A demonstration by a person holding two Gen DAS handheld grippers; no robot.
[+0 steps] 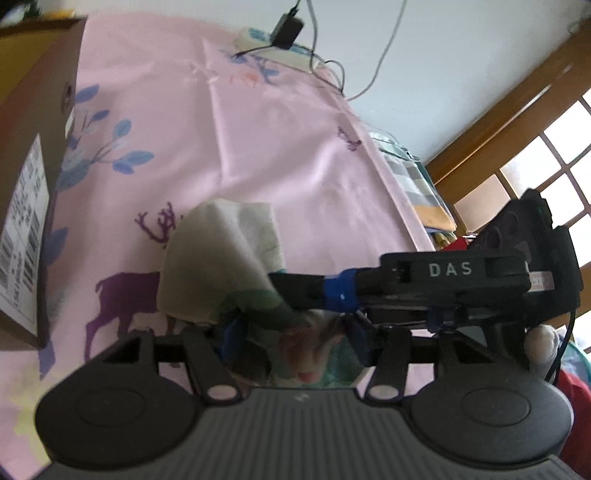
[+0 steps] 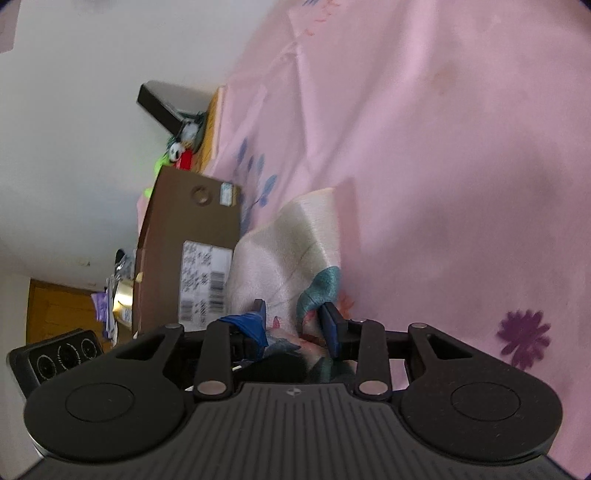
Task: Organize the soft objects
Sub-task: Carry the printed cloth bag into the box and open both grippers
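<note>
A soft cloth (image 1: 218,258), cream with teal and pink print, is held up over the pink bed sheet (image 1: 258,140). My left gripper (image 1: 291,332) is shut on its lower bunched part. My right gripper (image 1: 295,291) reaches in from the right in the left wrist view, its blue-taped fingers (image 1: 338,291) closed on the same cloth. In the right wrist view the right gripper (image 2: 295,325) is shut on the cloth (image 2: 288,251), and the cloth hangs toward the cardboard box.
A cardboard box (image 1: 33,177) with a shipping label stands at the left; it also shows in the right wrist view (image 2: 188,251). A charger and cables (image 1: 291,29) lie at the bed's far end. Folded fabrics (image 1: 421,184) lie past the right edge.
</note>
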